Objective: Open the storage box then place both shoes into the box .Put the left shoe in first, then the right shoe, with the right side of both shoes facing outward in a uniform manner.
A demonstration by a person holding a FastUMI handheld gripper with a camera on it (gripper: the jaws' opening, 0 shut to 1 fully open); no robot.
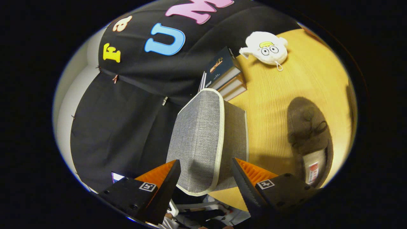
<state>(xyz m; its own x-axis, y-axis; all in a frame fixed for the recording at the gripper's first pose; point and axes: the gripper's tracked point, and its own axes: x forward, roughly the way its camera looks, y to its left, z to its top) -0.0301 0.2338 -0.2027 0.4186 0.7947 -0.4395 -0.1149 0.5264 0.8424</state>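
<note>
Your gripper has its fingers spread on either side of the grey woven-fabric storage box lid with cream piping, not clearly pinching it. You look to be on the opening step. Next, swing it clear, then fetch the dark brown suede shoe lying on the yellow wooden table right of the box.

Nothing here can be read: the tag inside the shoe and the book covers are too blurry.
</note>
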